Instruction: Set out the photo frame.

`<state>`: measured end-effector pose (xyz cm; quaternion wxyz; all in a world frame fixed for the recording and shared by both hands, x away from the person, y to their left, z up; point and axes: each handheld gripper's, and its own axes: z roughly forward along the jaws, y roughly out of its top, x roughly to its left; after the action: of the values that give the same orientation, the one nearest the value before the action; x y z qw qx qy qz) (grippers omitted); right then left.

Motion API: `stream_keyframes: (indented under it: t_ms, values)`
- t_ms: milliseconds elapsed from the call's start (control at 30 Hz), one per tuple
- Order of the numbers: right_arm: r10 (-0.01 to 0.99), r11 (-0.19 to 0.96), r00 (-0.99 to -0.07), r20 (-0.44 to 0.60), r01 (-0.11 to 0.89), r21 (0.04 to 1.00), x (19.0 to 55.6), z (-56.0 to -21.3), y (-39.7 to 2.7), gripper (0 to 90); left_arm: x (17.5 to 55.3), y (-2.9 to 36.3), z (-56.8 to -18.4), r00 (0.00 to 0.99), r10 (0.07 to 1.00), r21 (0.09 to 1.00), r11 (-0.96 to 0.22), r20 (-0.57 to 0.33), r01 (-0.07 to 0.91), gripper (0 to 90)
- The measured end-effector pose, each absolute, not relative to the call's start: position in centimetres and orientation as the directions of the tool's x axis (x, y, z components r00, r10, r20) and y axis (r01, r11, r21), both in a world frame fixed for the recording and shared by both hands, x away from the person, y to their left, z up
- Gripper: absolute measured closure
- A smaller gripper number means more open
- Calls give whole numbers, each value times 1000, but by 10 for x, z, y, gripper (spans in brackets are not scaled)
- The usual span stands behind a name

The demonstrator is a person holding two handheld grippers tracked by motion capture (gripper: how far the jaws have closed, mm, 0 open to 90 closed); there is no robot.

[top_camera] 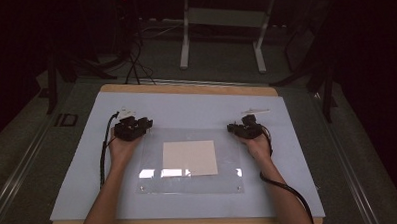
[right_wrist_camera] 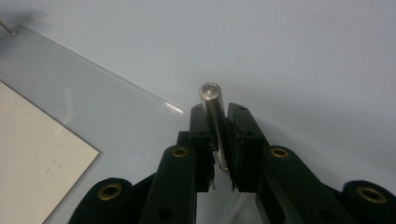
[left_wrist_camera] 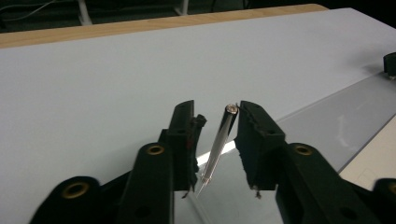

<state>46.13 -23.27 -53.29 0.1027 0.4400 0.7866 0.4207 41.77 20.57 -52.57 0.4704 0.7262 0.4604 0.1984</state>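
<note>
Two hand-held grippers work at a clear acrylic sheet [top_camera: 189,185] lying on a pale blue mat [top_camera: 79,186] over the wooden surface [top_camera: 185,88]; places below are given rel. to the sheet.

Left gripper [left_wrist_camera: 217,135]: at the sheet's far-left corner. Fingers stand partly apart, w/ a thin metal pin [left_wrist_camera: 219,140] leaning between them. Pin's rounded top rests against the right-hand finger [left_wrist_camera: 259,135]; a gap shows on the other side. Pin's pointed end meets the sheet at its edge. Pads do not clamp it.

Right gripper [right_wrist_camera: 219,135]: at the sheet's far-right corner. Fingers closed tight on a second metal pin [right_wrist_camera: 212,105], held upright, round head standing clear above the fingertips. Lower end is hidden between the pads, so contact w/ the sheet cannot be told.

Writing: a cream paper card [top_camera: 189,158] lies under the sheet's centre. In the right gripper view its corner [right_wrist_camera: 42,163] carries faint square outlines and small marks, too dim to read. No brand or label is legible on either gripper.

Hard to make out: small screw-like dots at the sheet's near corners [top_camera: 142,189]; a thin pale object [top_camera: 255,111] on the mat just beyond the right gripper, unidentifiable; glare streak along the sheet's near-left part; floor and table legs [top_camera: 185,37] beyond the surface lie in deep shadow.
</note>
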Motion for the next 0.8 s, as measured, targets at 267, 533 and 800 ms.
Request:
stream_keyframes:
  t_ms: [267, 533, 800]
  values:
    - [779, 248, -589, 215, 605, 756, 461, -534, -234, 808, 419, 201, -531, 509, 851, 873, -143, -132, 466, 826]
    - [778, 308, -619, 104, 522, 795, 453, -528, -234, 736, 418, 202, -532, 509, 850, 876, -138, -134, 462, 838]
    - [781, 314, -624, 31, 434, 844, 442, -517, -238, 784, 418, 202, -533, 501, 852, 877, -119, -150, 466, 835]
